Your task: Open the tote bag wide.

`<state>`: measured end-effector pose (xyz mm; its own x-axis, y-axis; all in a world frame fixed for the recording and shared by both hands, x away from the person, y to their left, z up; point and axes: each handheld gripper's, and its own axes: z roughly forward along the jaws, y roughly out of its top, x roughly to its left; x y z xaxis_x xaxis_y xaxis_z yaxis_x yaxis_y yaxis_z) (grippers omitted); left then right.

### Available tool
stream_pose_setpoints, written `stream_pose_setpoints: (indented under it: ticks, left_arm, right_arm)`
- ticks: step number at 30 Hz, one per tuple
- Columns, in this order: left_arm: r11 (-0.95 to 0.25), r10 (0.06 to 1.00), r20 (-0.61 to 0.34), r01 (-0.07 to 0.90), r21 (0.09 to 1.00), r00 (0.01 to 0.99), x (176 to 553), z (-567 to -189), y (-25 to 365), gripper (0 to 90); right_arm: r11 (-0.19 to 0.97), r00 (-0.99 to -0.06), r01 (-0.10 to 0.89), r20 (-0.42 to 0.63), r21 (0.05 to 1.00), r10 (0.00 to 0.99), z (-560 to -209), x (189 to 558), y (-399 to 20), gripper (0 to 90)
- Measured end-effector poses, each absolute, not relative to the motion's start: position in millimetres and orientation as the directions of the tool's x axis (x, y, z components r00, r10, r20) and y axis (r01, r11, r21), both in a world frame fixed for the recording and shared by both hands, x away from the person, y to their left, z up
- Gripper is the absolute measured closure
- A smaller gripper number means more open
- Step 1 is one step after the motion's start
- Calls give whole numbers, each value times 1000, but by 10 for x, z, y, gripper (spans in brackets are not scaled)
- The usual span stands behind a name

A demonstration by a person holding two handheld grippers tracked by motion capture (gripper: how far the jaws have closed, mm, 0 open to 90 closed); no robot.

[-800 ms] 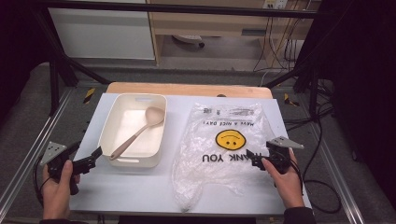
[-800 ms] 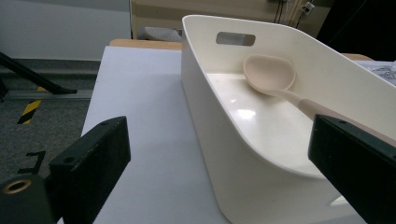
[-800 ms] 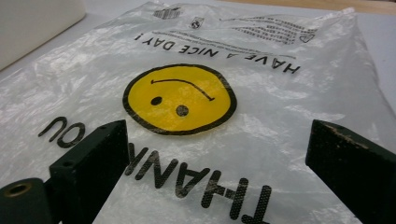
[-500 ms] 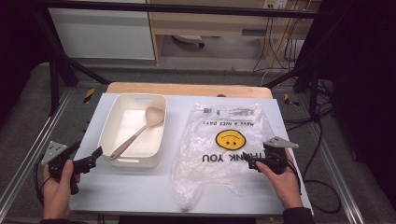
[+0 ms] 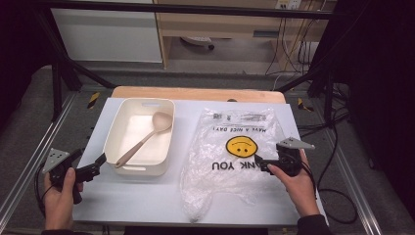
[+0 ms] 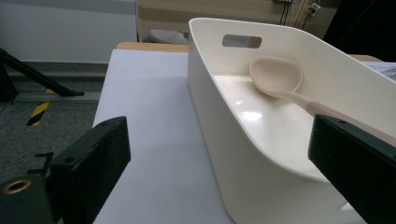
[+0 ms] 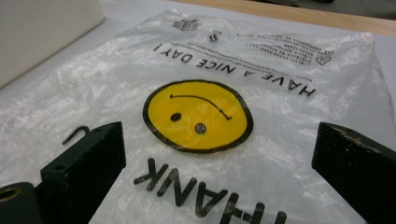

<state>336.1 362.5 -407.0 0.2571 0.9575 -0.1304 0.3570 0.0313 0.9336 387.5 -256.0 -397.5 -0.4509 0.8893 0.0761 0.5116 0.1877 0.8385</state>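
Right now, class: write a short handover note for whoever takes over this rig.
Left gripper: open, holding nothing, at the near left corner of the white tub.
Right gripper: open, over the plastic bag, not gripping it.
Spoon: lies in the tub, bowl towards the far end.
Bag: flat on the table, right of the tub.
Done: nothing grasped yet.
Left: probably bagging the spoon.

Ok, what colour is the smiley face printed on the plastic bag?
Yellow with black outline, eyes and mouth, on the clear plastic bag; the smiley face shows best in the right gripper view.
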Motion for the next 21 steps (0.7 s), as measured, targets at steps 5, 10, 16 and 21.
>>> stream_pose_setpoints:
  ticks: [5, 10, 16, 21]
  left_arm:
    - [33, 961, -125, 347, 937, 245, 3348, -4063, 3647, 55]
    - [28, 962, -120, 350, 936, 246, 3357, -4068, 3656, 54]
    - [24, 963, -118, 356, 934, 243, 3362, -4073, 3653, 55]
    - [30, 963, -121, 354, 935, 240, 3354, -4073, 3654, 57]
  right_arm:
    - [190, -445, 496, 60, 847, 893, -3805, 4047, -2628, 51]
    - [169, -400, 497, 51, 851, 915, -3738, 4250, -2775, 30]
    - [141, -347, 518, 56, 844, 936, -3814, 4482, -3020, 58]
    - [111, -314, 561, 87, 820, 946, -3909, 4607, -3193, 146]
